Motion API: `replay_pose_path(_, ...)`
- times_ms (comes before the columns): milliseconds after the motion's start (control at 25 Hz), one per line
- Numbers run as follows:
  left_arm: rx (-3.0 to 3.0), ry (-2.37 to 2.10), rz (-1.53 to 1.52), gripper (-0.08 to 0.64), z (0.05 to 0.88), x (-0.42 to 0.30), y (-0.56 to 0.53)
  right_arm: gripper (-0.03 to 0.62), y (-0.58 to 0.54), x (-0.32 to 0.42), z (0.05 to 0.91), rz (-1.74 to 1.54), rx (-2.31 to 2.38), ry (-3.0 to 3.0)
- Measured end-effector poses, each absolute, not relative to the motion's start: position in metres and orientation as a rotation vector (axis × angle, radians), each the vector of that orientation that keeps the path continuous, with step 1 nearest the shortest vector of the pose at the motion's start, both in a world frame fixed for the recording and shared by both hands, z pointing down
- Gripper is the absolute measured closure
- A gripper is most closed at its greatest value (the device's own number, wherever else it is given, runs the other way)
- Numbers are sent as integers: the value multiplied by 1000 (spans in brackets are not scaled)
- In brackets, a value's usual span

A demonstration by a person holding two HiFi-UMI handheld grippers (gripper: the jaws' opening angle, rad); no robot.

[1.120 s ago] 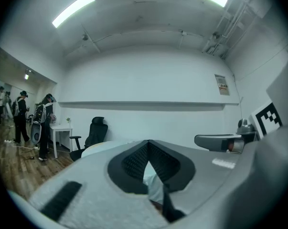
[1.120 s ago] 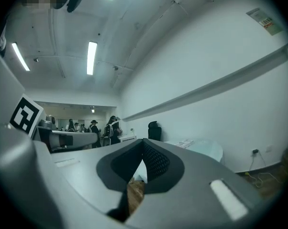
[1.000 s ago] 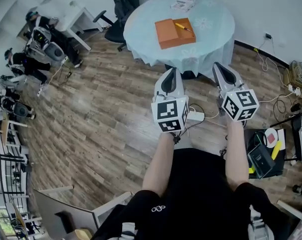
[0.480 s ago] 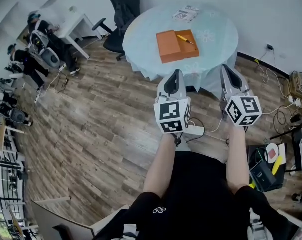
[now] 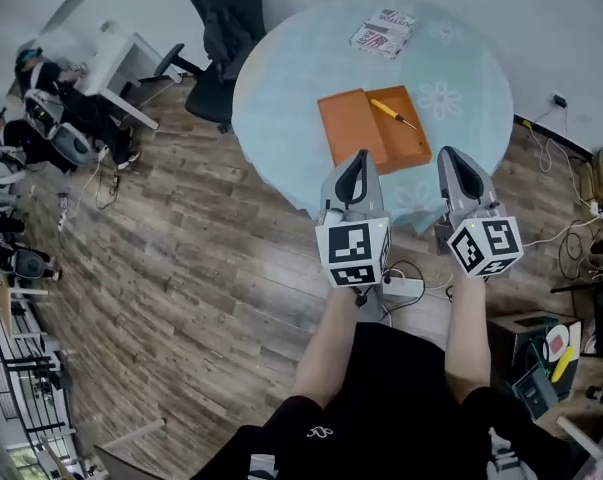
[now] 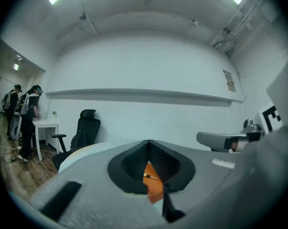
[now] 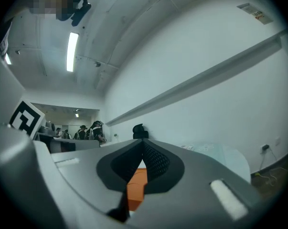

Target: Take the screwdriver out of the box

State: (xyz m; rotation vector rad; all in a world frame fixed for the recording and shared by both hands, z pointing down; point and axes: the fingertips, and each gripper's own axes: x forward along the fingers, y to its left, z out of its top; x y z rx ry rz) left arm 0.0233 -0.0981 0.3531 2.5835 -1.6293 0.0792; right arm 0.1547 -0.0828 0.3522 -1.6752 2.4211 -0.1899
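Facing the round table (image 5: 281,78) with both tools pointed level at it, left gripper (image 5: 359,155) and right gripper (image 5: 449,152) side by side by its near edge, short of any grasp. Holds both pairs of jaws pressed together with nothing between them, likely just a carrying posture for the approach; needs them opened before taking anything. Finds the screwdriver (image 5: 393,113) lying diagonally in the right half of the open orange box (image 5: 349,128), yellow handle toward the far left, tip toward the near right, uncovered and so reachable from above. Frames the box through the slot under the closed tips in both gripper views, probably a deliberate line-up on it. Sets the right gripper on the screwdriver's side, perhaps as the picker, with the left free to steady the box. Leaves the packet (image 5: 383,34) at the far edge and the office chair (image 5: 216,28) at far left apart from the work.
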Motion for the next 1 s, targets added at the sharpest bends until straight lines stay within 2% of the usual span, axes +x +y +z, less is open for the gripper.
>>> replay_pose_path(160,2608,-1533,131,557,366,19,-187,580,-174,127,363,-237,-1720,2423)
replay_pose_path(360,2554,-1467,147,557,388,4,-257,580,-229,118,374,-268,-1799,2444)
replay_pose_path(720,2581,-1320,145,557,394,26,-284,580,-254,139,380,-305,-1926,2413)
replay_pose_path(1000,2545,-1413,183,557,400,-4,-313,580,-293,122,386,-299,-1858,2510)
